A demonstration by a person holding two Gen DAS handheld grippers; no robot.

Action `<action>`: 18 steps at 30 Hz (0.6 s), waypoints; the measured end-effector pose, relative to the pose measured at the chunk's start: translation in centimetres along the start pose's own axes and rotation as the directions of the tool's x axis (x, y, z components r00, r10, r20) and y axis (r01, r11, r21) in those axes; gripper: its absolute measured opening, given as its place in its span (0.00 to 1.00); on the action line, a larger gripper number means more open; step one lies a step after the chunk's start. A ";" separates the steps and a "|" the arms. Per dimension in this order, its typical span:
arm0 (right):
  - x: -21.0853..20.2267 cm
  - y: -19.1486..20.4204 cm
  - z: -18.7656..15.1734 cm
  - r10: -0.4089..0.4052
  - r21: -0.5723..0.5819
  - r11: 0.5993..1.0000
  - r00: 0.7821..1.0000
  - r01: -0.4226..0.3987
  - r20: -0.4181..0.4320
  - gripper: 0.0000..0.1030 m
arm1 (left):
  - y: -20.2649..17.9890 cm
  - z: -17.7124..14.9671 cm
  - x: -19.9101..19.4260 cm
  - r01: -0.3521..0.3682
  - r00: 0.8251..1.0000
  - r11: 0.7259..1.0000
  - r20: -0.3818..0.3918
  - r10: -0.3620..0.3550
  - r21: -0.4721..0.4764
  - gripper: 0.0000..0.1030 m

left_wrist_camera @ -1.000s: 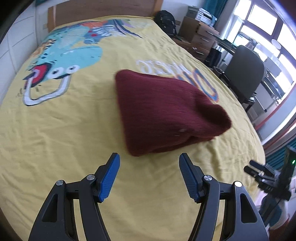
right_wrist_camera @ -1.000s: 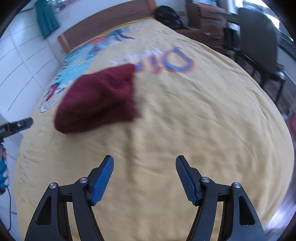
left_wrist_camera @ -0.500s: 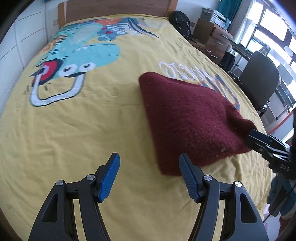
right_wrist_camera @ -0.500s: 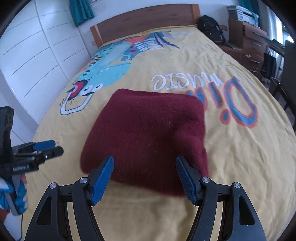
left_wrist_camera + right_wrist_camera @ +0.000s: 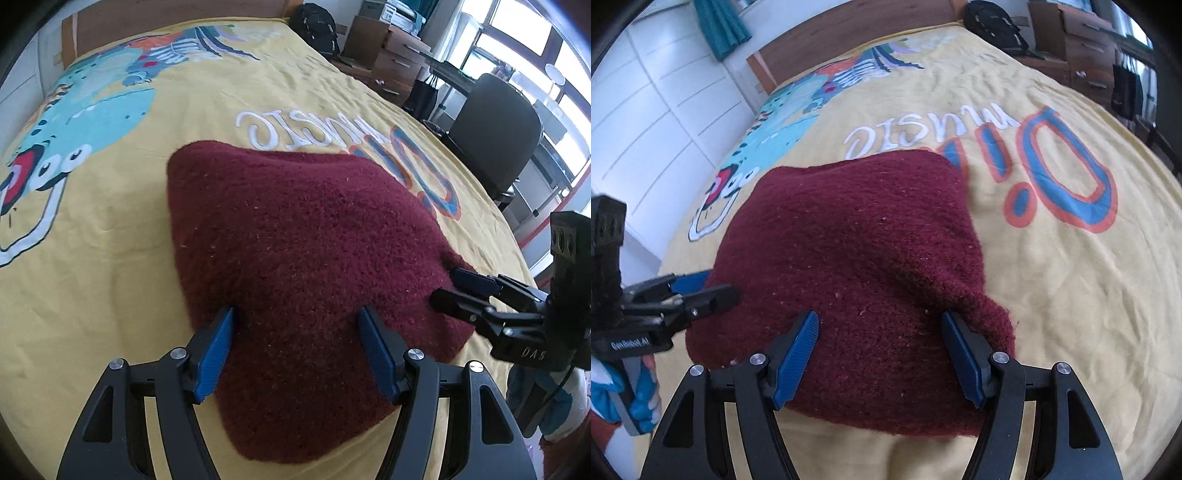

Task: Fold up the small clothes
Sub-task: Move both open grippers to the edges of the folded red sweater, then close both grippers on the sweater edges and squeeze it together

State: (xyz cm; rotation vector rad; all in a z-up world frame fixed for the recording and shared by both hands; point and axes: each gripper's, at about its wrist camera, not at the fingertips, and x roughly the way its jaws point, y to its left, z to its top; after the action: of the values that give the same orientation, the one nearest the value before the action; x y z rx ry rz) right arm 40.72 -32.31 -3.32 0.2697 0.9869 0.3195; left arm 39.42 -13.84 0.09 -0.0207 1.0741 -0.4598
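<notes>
While both jaws stand apart, left tool point(image 5: 295, 347) and right tool point(image 5: 879, 350) hover over maroon knit garment point(image 5: 295, 236).

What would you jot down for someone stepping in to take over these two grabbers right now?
Left gripper: open, empty, hanging over the near left part of the maroon knit piece.
Right gripper: open, empty, over the near right part of the same piece.
The knit piece lies on the yellow bedspread, spread out with a bump along its right side. It sits partly over the printed lettering.
Done: both grippers are lined up along the near edge, side by side.
Left: no fold of this piece is visible yet. Probably close on the near edge with both, lift, and fold it away from you.
</notes>
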 end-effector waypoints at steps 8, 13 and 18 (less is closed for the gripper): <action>0.0 -0.5 -1.5 0.055 0.024 0.998 0.998 -0.054 -0.011 0.70 | 0.0 -1.9 0.6 -0.014 1.000 1.000 0.005 0.014 0.004 0.67; -2.7 0.4 0.2 0.091 0.026 0.995 0.996 -0.091 0.024 0.69 | 1.2 -1.5 -1.0 0.027 0.999 0.999 0.028 -0.026 -0.038 0.70; -3.4 1.2 1.4 0.031 0.004 0.999 0.998 -0.031 0.048 0.69 | 2.8 -1.1 -2.8 0.051 0.996 0.995 0.073 -0.045 -0.091 0.70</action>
State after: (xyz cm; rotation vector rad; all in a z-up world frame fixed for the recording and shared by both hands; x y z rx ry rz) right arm 39.99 -32.61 0.50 0.2963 0.9374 0.3378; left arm 38.40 -10.03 1.21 -0.1443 1.0267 -0.4490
